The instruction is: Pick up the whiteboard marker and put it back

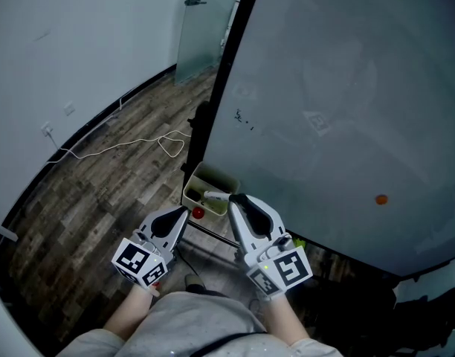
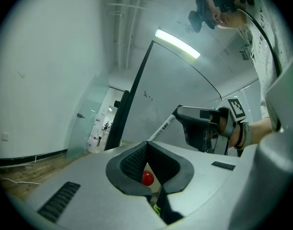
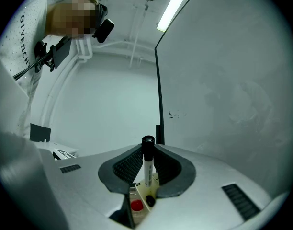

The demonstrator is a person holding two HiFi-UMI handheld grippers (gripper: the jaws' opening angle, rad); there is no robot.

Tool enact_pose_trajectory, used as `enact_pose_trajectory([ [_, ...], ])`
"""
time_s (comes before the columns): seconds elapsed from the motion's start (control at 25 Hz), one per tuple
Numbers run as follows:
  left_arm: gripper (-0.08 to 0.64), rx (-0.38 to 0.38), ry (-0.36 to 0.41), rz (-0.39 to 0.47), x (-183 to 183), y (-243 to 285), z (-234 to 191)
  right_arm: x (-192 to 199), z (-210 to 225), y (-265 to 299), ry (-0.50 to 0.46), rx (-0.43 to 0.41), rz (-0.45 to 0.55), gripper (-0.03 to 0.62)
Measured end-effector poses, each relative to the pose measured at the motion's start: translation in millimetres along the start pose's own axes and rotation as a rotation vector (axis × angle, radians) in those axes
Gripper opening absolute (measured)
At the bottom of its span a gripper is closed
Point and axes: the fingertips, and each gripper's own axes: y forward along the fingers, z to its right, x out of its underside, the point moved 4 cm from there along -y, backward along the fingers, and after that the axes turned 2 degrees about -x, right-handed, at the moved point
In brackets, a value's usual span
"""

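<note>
A white whiteboard marker [image 3: 147,164] with a black cap stands between the pads of my right gripper [image 3: 147,150], which is shut on it. In the head view the marker [image 1: 216,196] sticks out leftward from the right gripper [image 1: 235,199], just above the pale tray [image 1: 213,178] at the whiteboard's foot. A small red object [image 1: 198,213] lies in the tray. My left gripper [image 1: 184,213] hovers beside it to the left, its jaws together and holding nothing. From the left gripper view [image 2: 147,150] the marker [image 2: 162,128] shows slanting from the right gripper [image 2: 180,111].
The big whiteboard [image 1: 346,110] fills the right, with a black frame post [image 1: 220,80] and an orange magnet [image 1: 381,198]. A white cable [image 1: 138,146] lies on the wooden floor. A glass door [image 1: 201,28] stands at the back. A wall runs along the left.
</note>
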Motion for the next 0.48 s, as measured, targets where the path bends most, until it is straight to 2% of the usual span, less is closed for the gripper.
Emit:
enact_pose_trajectory([
  [0.48,0.015,0.009,0.004,-0.004,0.7,2.7,0.3,-7.4,0.2,0.9,-0.011,-0.001,0.009,0.081],
])
